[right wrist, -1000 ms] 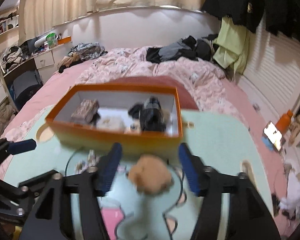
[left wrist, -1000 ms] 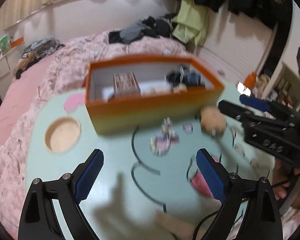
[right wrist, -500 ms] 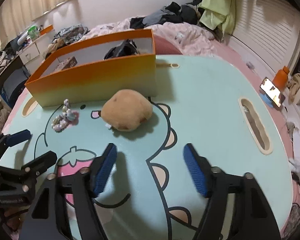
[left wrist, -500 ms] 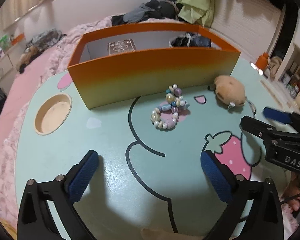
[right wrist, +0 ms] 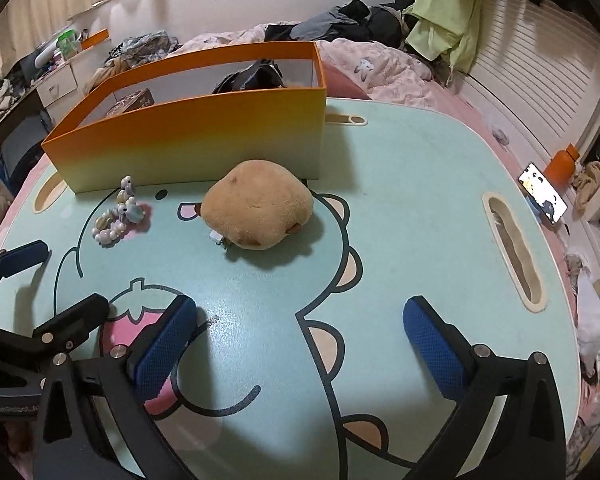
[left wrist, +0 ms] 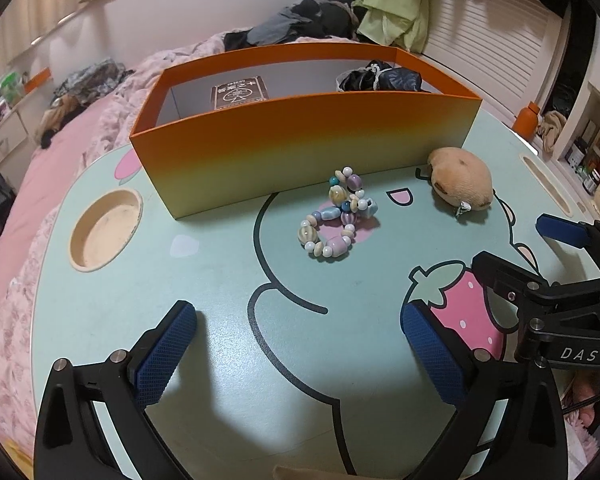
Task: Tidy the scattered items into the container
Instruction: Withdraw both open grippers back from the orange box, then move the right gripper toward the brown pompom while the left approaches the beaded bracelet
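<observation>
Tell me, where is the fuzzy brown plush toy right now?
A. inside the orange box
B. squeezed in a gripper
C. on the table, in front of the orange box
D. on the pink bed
C: the plush toy lies on the table just in front of the orange box, with no gripper touching it.

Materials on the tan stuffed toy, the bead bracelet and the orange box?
Tan stuffed toy: plush fabric, matte fuzzy nap, small metal clip. Bead bracelet: glossy beads, likely glazed ceramic or glass, judging by their highlights. Orange box: probably thin cardboard, smooth matte print, thin straight walls.
</observation>
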Motion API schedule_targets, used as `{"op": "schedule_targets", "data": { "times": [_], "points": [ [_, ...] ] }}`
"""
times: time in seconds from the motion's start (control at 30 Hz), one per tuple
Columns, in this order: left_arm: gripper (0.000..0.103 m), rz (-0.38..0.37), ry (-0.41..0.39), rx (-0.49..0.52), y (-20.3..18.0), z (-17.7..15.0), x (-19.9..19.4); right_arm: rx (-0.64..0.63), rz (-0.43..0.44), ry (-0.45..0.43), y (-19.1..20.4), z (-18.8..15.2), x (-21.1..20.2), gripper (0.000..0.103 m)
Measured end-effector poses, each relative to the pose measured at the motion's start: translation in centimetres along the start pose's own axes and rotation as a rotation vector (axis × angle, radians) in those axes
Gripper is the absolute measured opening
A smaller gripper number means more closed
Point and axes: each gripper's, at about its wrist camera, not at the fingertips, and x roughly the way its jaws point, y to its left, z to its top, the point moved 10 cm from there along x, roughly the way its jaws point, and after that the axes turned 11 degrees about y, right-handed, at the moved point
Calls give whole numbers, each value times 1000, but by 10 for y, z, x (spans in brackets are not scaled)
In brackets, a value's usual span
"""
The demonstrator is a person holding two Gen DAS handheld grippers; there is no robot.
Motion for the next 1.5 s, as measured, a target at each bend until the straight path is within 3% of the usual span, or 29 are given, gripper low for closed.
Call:
{"op": "schedule_targets", "data": {
  "times": [0.2, 0.3, 0.73, 1.07, 1.27, 1.5],
  "points": [
    [103, 2, -2, -8, -2, 1, -1, -4, 3, 0, 1, -1, 0, 103],
    [103, 17, -40, -34, -1, 1, -2, -17, 11, -3, 5, 0, 1, 103],
    [103, 20, -38, -46, 1, 2, -1, -17, 12, -2, 5, 4, 2, 103],
    [103, 2, 22, -79, 2, 7, 2, 11, 21, 13, -2, 7, 3, 103],
    [103, 56, 79, -120, 2, 6, 6, 76, -20, 14, -16, 7, 3, 103],
    [103, 45, 42, -99, -3, 3, 4, 96, -38, 19, -18, 4, 0, 103]
  ]
}}
